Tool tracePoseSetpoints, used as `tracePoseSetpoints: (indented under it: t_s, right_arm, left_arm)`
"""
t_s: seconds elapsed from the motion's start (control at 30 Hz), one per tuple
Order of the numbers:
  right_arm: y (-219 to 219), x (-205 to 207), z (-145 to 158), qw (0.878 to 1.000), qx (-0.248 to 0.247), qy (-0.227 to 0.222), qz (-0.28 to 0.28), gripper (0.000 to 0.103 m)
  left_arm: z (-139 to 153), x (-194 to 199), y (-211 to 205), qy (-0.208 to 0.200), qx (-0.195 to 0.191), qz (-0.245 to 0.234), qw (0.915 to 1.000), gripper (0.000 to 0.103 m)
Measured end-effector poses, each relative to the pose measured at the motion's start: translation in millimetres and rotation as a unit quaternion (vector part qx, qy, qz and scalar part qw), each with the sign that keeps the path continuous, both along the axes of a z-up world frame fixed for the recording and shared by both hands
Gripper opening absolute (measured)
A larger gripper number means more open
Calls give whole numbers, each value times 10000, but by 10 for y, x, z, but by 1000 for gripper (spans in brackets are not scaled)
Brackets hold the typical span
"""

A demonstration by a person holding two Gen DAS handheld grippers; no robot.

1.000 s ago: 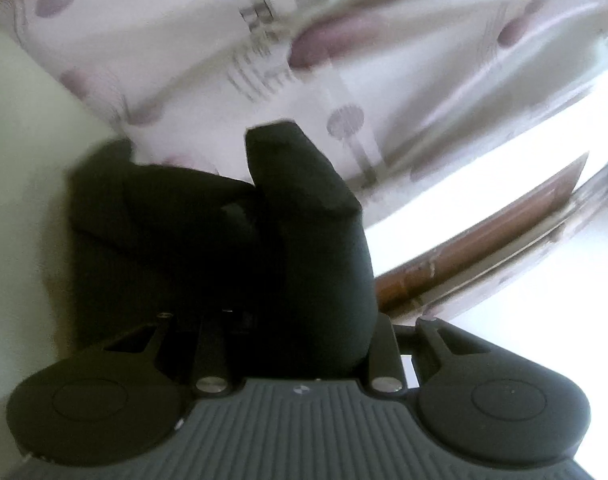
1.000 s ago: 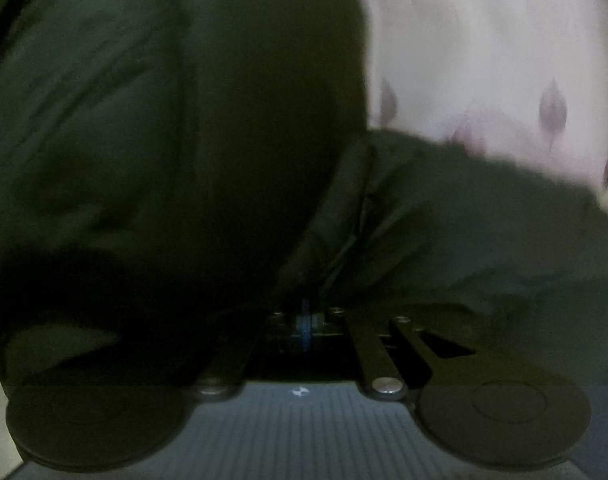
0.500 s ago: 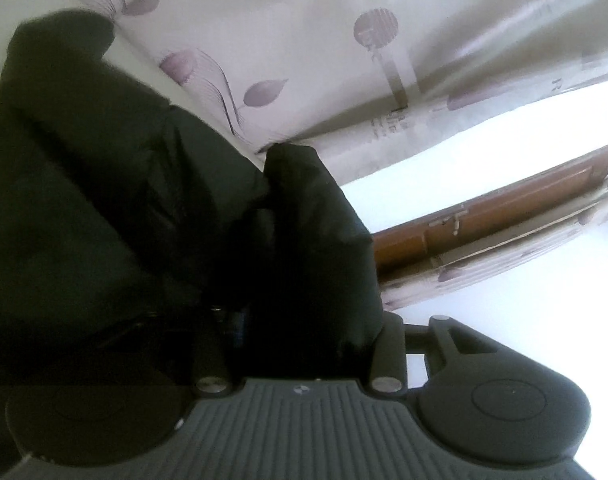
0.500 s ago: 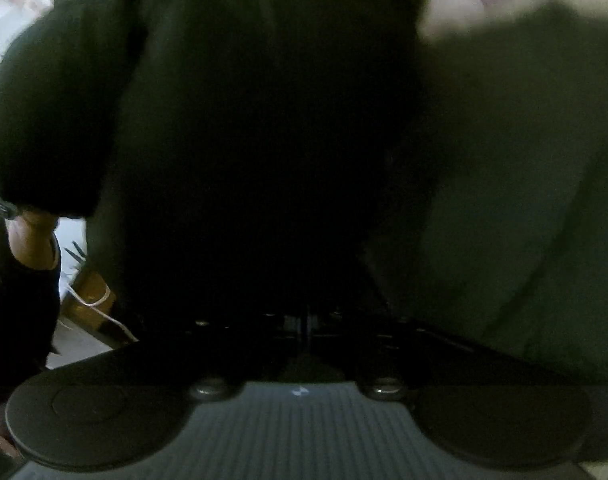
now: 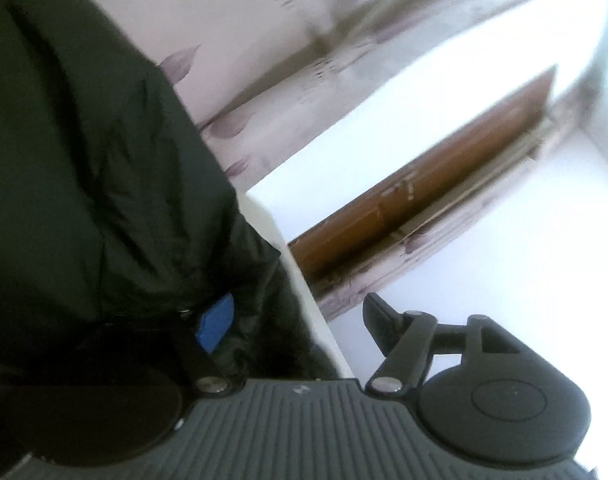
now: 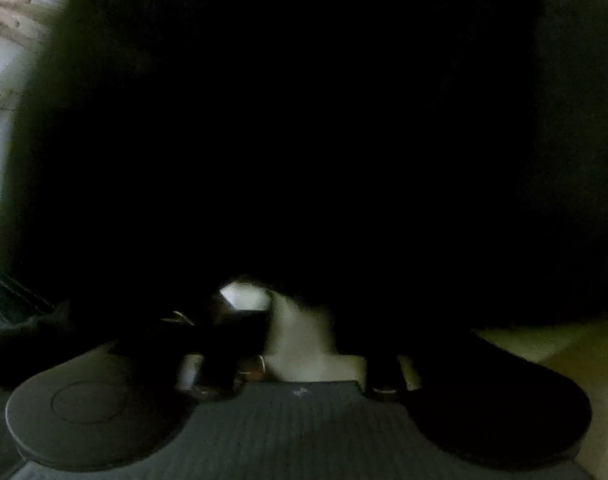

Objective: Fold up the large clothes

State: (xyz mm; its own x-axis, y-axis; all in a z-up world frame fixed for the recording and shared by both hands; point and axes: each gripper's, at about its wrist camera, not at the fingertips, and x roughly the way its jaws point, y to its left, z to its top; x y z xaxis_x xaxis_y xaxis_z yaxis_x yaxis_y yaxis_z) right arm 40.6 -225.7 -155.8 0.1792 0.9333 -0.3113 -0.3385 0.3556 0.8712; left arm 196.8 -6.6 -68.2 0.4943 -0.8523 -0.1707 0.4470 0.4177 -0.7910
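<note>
A large black padded garment (image 5: 83, 168) fills the left of the left wrist view and drapes over my left gripper (image 5: 291, 320). The left gripper's jaws stand apart: the right finger (image 5: 378, 316) is bare, and the left finger with its blue pad (image 5: 215, 322) lies against the cloth. In the right wrist view the same black garment (image 6: 304, 140) covers almost the whole frame. My right gripper (image 6: 295, 340) is buried under it, and its fingers are hidden in the dark.
A white bed surface (image 5: 484, 272) lies under the left gripper. A sheet with purple leaf print (image 5: 263, 32) is bunched behind it. A brown wooden board (image 5: 424, 184) runs along the far side. Pale surface (image 6: 564, 344) shows low right in the right view.
The left gripper has opened and let go of the black fold it held. The garment has shifted to the left. The right view has gone darker as cloth covered it.
</note>
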Motion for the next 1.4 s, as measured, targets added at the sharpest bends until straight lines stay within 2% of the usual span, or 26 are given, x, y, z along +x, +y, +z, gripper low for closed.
tracePoseSetpoints:
  t_s: [0.1,0.13,0.2,0.3,0.33,0.4,0.47,0.53,0.6,0.7,0.77,0.8,0.83,0.9,0.97,1.03,1.1,1.17,1.2,1.27,1.37,1.4]
  right_arm:
    - [-756,-264,117,9965,158,-52,-815,78]
    - [-978,-355,173,9933,121,-57,-1146,79]
    - [-1410,-448,342,9823,98,-233,-1857,79]
    - [-1750,-392,704,9623,-43,-729,-2619,79]
    - [-1846,-87,840,9580,-129,-883,-2724,79]
    - [-1769,76,1115,9525,-289,-1235,-2770,79]
    - [-1464,326,1269,9533,-318,-1631,-2524,79]
    - [-1162,672,1425,9537,-733,-1859,-2247,79]
    - [-854,988,1435,9502,-1349,-1964,-2011,79]
    - [-456,1297,1309,9576,-1706,-1740,-1539,78]
    - [-182,1372,1200,9579,-1927,-1717,-1261,77]
    - [-28,1437,1183,9550,-2074,-1811,-1104,54]
    - [88,1357,1167,9482,-2320,-1927,-1001,17]
    - [203,1267,1198,9331,-2640,-2246,-958,13]
    - [223,1239,1337,9202,-2637,-2693,-1060,10]
    - [79,1176,1502,9191,-2344,-2884,-1308,9]
    - [-50,1196,1492,9166,-2234,-2953,-1507,9]
    - [-105,1280,1267,9207,-2284,-2679,-1686,9]
    - [-172,1311,1087,9264,-2262,-2427,-1780,9]
    - [-355,1295,822,9379,-2035,-1982,-1990,10]
    - [-803,1144,748,9492,-997,-1411,-2631,13]
    - [-961,1081,765,9464,-826,-1240,-2864,21]
  left_arm:
    - [-57,-244,4,-752,-102,66,9971,75]
    - [-73,-293,-22,-940,-28,178,9954,75]
    - [-117,-370,-44,-981,-129,307,9946,75]
    - [-166,-457,2,-899,-648,683,9915,76]
    - [-163,-496,82,-873,-815,842,9893,78]
    - [-202,-556,178,-812,-1087,1134,9842,79]
    - [-249,-643,321,-727,-1245,1340,9804,79]
    - [-202,-790,419,-732,-1299,1540,9768,79]
    - [-161,-898,491,-739,-1307,1716,9737,79]
    - [-105,-1027,632,-627,-1346,2056,9673,82]
    - [1,-1112,677,-548,-1143,2337,9640,86]
    - [48,-1162,733,-518,-1001,2423,9636,86]
    - [79,-1229,804,-511,-833,2487,9636,86]
    - [123,-1356,875,-550,-317,2586,9639,87]
    - [95,-1465,917,-467,141,2561,9654,88]
    - [31,-1561,928,-466,270,2344,9707,88]
    - [4,-1608,801,-691,642,2033,9746,88]
    - [-50,-1660,651,-943,1016,1763,9745,89]
    - [-85,-1653,569,-1016,1186,1614,9745,89]
    - [-162,-1658,481,-1111,1302,1413,9751,89]
    - [-213,-1657,425,-1178,1379,1304,9747,92]
    - [-222,-1653,424,-1186,1353,1281,9753,94]
